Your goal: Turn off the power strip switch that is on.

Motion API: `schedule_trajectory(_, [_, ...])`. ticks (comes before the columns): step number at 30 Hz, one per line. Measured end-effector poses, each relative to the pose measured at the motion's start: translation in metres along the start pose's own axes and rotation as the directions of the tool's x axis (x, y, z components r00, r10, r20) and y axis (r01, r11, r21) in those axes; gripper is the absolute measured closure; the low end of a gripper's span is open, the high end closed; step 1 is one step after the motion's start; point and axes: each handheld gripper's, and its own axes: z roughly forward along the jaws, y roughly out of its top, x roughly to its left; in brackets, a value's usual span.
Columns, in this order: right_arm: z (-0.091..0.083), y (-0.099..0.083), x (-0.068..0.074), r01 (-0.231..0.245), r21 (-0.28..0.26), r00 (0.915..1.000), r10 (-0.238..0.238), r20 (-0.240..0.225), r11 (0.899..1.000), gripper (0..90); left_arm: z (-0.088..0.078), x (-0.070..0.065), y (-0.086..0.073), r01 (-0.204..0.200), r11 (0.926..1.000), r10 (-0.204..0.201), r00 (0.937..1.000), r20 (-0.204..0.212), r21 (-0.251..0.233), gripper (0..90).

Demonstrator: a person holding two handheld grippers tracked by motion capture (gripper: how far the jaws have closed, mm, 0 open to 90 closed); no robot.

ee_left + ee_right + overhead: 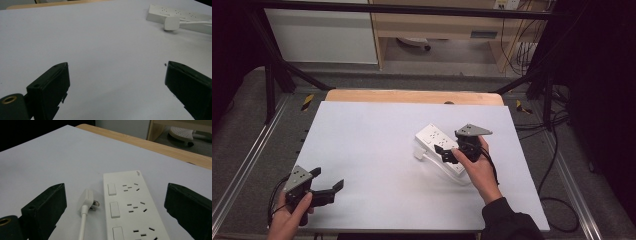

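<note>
Trouble, if any came, seemed likeliest at the white plug, which lay flat on the white table sheet just beside the power strip, its prongs pointing toward the strip's side. In the right gripper view both sat low in the frame's centre, between the jaws, which stood wide apart with nothing in them. In the high view the right gripper hovered over the strip right of centre. Closing from there could have caught the strip's edge along with the plug, or pinched only the thin cord and let the plug swing loose. The smooth plug body could also have slid out of a shallow grip. The left gripper waited at the lower left of the high view, jaws likewise wide and empty, too far off to steady the strip if it shifted.
</note>
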Motion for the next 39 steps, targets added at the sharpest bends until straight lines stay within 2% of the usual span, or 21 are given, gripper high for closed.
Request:
schedule_trajectory(7, [-0.006,0.006,-0.007,-0.004,-0.005,0.9999,0.004,0.015,1.0,4.1,0.0,0.0,0.0,0.001,1.0,-0.001,1.0,0.006,-0.003,5.7])
schedule_trajectory(10, [-0.009,0.005,-0.01,-0.019,-0.012,0.9997,0.019,0.018,1.0,4.1,0.0,0.0,0.0,0.003,1.0,-0.003,1.0,0.006,-0.002,5.7])
schedule_trajectory(22, [-0.026,-0.001,-0.018,-0.027,-0.044,0.9991,0.028,0.03,0.999,3.3,0.0,0.001,0.0,0.009,1.0,-0.009,1.0,-0.001,-0.003,5.7])
schedule_trajectory(32, [-0.05,-0.009,-0.02,-0.015,-0.089,0.9994,0.017,0.03,0.996,3.3,0.0,0.0,0.0,0.006,1.0,-0.006,1.0,-0.001,-0.001,5.7])
schedule_trajectory(39, [-0.071,-0.016,-0.023,-0.027,-0.136,0.9988,0.032,0.036,0.99,3.0,0.0,0.0,0.0,0.009,1.0,-0.009,1.0,-0.001,0.001,5.7])
